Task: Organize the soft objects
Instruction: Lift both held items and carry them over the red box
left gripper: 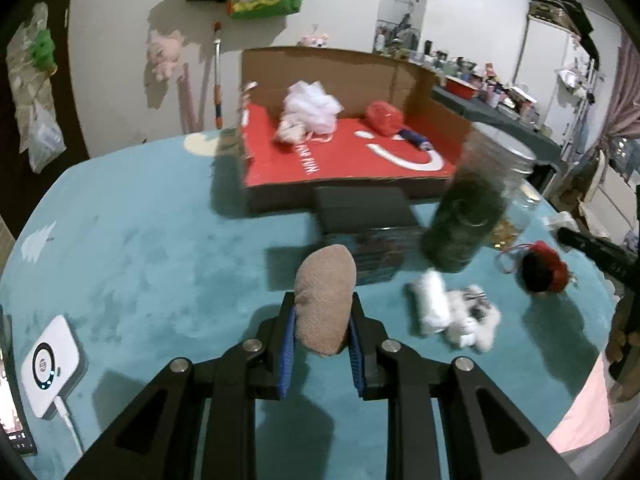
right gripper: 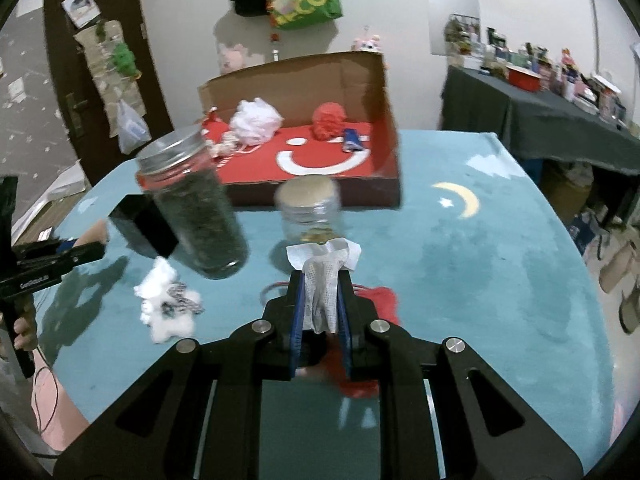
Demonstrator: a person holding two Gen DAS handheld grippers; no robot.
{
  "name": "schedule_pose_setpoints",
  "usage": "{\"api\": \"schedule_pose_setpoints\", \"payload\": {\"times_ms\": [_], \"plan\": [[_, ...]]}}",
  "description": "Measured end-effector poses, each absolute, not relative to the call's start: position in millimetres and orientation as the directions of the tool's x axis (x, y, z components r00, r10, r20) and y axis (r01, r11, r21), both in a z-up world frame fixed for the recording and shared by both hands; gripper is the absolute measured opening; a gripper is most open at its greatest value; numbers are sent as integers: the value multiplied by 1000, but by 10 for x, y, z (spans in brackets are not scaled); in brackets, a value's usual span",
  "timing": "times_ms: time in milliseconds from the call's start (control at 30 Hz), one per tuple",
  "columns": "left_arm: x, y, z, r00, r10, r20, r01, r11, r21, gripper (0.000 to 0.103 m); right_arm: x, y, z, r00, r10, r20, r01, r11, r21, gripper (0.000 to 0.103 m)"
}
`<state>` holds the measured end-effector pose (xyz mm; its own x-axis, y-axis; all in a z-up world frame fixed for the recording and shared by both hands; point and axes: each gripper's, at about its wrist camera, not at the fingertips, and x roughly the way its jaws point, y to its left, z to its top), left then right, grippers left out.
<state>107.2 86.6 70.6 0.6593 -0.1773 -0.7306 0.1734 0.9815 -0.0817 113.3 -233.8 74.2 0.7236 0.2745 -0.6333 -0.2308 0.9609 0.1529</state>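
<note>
Above the teal counter (left gripper: 140, 248), the left tongs (left gripper: 322, 322) pinch a tan pouch (left gripper: 325, 300) and the right tongs (right gripper: 322, 304) pinch a white cloth (right gripper: 325, 276), the cardboard box (left gripper: 344, 68) lying at twelve o'clock.

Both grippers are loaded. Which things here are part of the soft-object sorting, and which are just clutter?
Job:
left gripper on tan pouch
right gripper on white mesh cloth
white fluffy toy
cardboard box

Clutter:
herb jar
small glass jar
white charger
</note>
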Motion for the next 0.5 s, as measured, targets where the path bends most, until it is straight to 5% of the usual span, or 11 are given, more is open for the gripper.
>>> {"api": "schedule_pose_setpoints", "payload": {"times_ms": [500], "plan": [[1608,1060,582,614,-204,-762,322,947,7,24,1610,-2611,701,685,277,-674,-279,954,108,15]]}}
